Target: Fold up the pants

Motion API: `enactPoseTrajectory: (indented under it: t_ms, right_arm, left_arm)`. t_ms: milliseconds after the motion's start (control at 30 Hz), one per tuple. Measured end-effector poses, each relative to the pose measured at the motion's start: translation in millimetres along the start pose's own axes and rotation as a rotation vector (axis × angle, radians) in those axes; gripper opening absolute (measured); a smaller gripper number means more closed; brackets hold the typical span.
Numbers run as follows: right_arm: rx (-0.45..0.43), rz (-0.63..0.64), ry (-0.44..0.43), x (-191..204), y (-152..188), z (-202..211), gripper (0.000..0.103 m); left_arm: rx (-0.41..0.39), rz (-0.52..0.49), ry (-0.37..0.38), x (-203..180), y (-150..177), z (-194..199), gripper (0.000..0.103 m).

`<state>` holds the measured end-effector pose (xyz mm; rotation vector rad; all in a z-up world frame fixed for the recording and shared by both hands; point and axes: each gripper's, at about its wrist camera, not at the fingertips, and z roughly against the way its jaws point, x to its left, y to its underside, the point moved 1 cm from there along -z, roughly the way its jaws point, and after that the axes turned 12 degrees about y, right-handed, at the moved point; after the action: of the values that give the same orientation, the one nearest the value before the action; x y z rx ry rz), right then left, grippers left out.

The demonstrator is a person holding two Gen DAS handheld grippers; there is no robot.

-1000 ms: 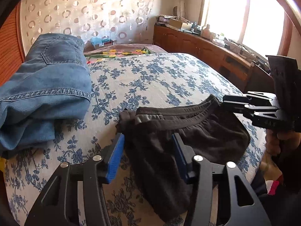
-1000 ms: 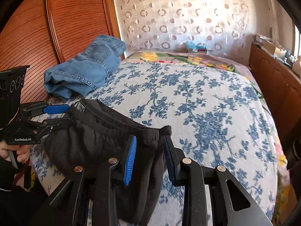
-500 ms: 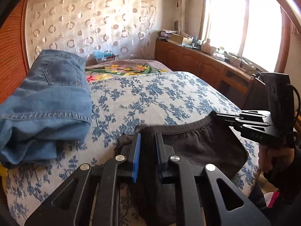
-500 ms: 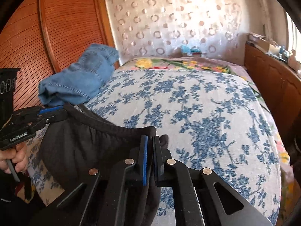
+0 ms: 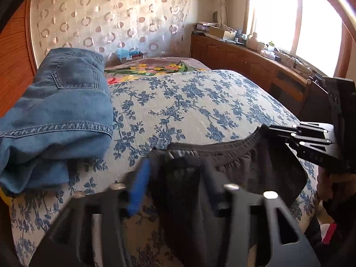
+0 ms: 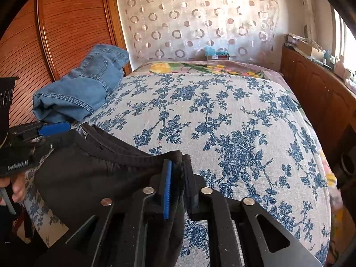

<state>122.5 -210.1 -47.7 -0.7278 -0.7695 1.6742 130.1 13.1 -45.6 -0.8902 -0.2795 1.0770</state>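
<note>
Black pants (image 5: 255, 166) with an elastic waistband hang between my two grippers at the near edge of the bed. In the left wrist view my left gripper (image 5: 175, 178) has its jaws spread apart, motion-blurred, with the waistband cloth lying between them. My right gripper (image 6: 178, 180) is shut on the other end of the waistband (image 6: 124, 155). The right gripper also shows at the right of the left wrist view (image 5: 276, 131), and the left gripper at the left of the right wrist view (image 6: 53, 131).
The bed (image 6: 233, 115) has a blue floral cover. Folded blue jeans (image 5: 60, 115) lie at its left side by a wooden wardrobe (image 6: 66, 22). A wooden cabinet (image 5: 255, 66) with clutter runs along the right under a bright window.
My left gripper, shut on the waistband half a second ago, has opened its jaws. My right gripper stays shut on the pants, which are lifted slightly forward.
</note>
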Motion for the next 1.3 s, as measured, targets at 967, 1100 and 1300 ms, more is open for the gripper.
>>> enactPoseTrajectory:
  t_ms: [967,1100,1300]
  right_arm:
    - [0.059,0.09,0.005,13.8,19.2,0.5,0.051]
    - [0.066,0.079,-0.001,12.0,18.1,-3.5,0.054]
    - [0.065,0.079,0.002,12.8,18.3,-4.8,0.056]
  left_arm:
    - [0.108,-0.027,-0.003,-0.5,24.9,-24.7,0.072]
    - [0.117,-0.032,0.012,-0.3,23.7,-26.3,0.076]
    - [0.107,-0.031,0.029,3.3,19.0,-18.5,0.072]
